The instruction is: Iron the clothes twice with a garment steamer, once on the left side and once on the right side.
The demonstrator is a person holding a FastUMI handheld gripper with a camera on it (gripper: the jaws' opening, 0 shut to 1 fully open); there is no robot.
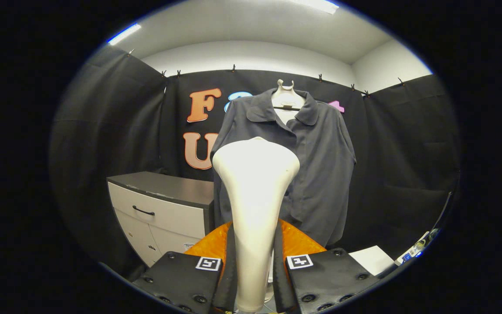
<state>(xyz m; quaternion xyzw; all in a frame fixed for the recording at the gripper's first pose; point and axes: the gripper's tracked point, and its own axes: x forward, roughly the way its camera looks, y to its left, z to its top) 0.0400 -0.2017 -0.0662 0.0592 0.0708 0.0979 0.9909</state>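
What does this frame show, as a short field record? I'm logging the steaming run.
hand-held gripper: shut on the cream plastic garment steamer
steamer: upright between the fingers, head raised toward the garment
garment: dark grey collared shirt on a white hanger stand, beyond the steamer
beside shirt: grey-topped white cabinet
below steamer: orange base

A dark shirt (303, 161) is hanging on a hanger (286, 97) at twelve o'clock beyond my jaws; a cabinet (164, 209) is standing at ten o'clock, its top bare.
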